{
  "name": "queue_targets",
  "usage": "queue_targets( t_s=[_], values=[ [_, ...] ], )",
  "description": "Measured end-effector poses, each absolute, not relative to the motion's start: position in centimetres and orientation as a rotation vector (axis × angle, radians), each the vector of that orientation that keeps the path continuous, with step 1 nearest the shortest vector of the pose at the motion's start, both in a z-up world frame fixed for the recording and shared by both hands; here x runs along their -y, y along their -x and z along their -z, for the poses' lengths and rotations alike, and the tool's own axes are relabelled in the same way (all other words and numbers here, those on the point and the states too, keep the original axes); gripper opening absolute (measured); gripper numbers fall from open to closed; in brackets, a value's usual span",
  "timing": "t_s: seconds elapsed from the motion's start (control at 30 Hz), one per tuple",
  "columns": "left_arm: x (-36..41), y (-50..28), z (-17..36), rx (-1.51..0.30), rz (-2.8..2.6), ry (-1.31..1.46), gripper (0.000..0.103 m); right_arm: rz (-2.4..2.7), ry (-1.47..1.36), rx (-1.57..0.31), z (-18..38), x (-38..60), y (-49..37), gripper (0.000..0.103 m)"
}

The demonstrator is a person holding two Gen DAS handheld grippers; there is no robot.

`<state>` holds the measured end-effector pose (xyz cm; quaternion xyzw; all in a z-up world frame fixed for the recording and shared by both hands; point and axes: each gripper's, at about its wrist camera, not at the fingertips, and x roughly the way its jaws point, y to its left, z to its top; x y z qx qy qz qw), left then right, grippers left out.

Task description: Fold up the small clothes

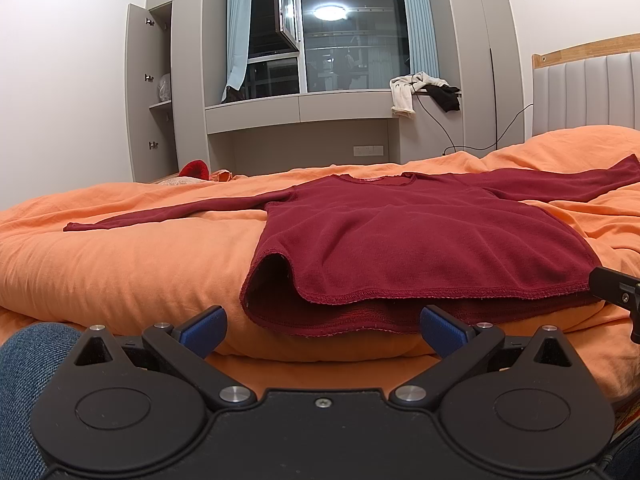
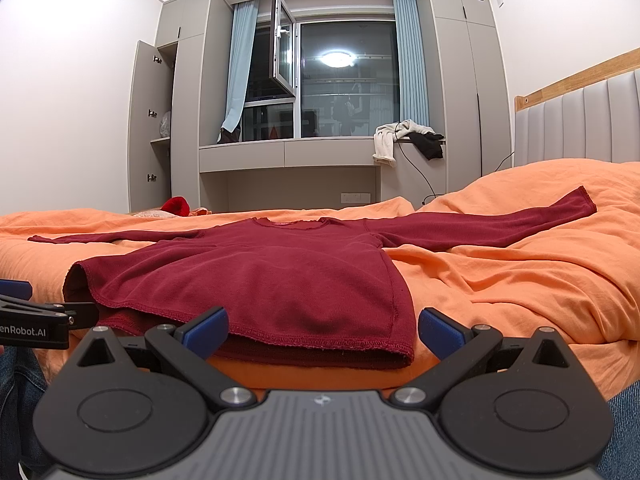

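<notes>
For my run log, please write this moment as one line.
stage: before first fold | red shirt: flat on orange bed, sleeves spread | left gripper: open, near hem | right gripper: open, near hem

An orange-covered bed point(image 1: 120, 264) carries a dark red long-sleeved shirt point(image 1: 420, 232) spread flat, sleeves outstretched.

Your left wrist camera sits low at near bed edge, facing across orange duvet point(image 1: 120, 264) toward far window point(image 1: 352, 36), close to red shirt point(image 1: 420, 240) hem. Right wrist camera looks likewise from further right. Both share shirt, window.
</notes>
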<state>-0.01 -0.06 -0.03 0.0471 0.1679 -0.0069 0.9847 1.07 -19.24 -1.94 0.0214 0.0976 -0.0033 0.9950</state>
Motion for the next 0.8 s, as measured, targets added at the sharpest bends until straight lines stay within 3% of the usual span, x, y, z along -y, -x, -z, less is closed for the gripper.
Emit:
queue_targets(
  t_s=[0.8],
  values=[
    [0.05,-0.3,0.0,-0.362,0.013,-0.091,0.103,-0.01,-0.079,-0.226,1.57,19.78,-1.64,0.103]
  ],
)
